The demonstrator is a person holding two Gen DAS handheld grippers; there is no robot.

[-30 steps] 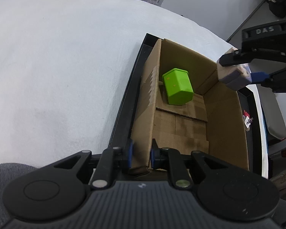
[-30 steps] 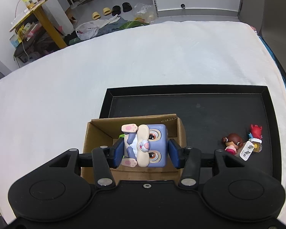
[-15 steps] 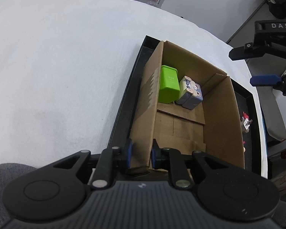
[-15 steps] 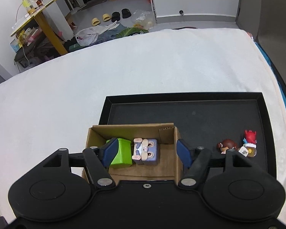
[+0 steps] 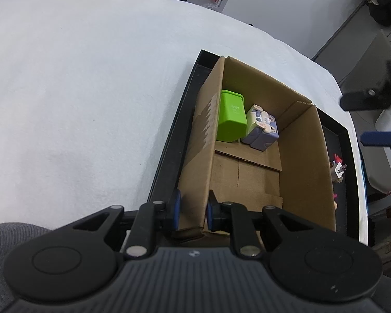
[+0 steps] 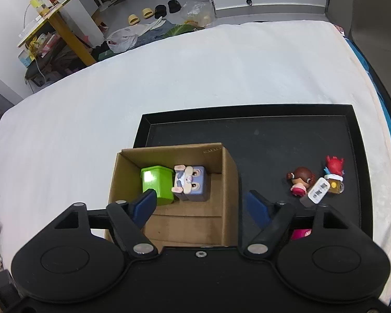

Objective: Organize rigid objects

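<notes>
A cardboard box [image 5: 303, 161] [image 6: 228, 180] stands in a black tray [image 6: 273, 135]. Inside it lie a green block [image 5: 232, 120] [image 6: 157, 182] and a purple bunny cube [image 5: 260, 130] [image 6: 193, 182], side by side. My left gripper [image 5: 193, 212] is shut on the box's near left wall. My right gripper [image 6: 200, 206] is open and empty, above the box; it shows at the right edge of the left wrist view [image 5: 372, 120]. Small figurines [image 6: 302, 181] and a white plug [image 6: 316, 191] lie on the tray to the right of the box.
The tray rests on a white cloth surface [image 6: 117, 99] [image 5: 78, 104]. A pink item [image 6: 301, 233] shows partly behind my right finger. Beyond the surface are a yellow table [image 6: 52, 20], shoes and bags on the floor.
My right gripper opened and let go of the purple bunny cube, which now lies in the box beside the green block. The gripper then rose and drew back. The left gripper kept its hold.
</notes>
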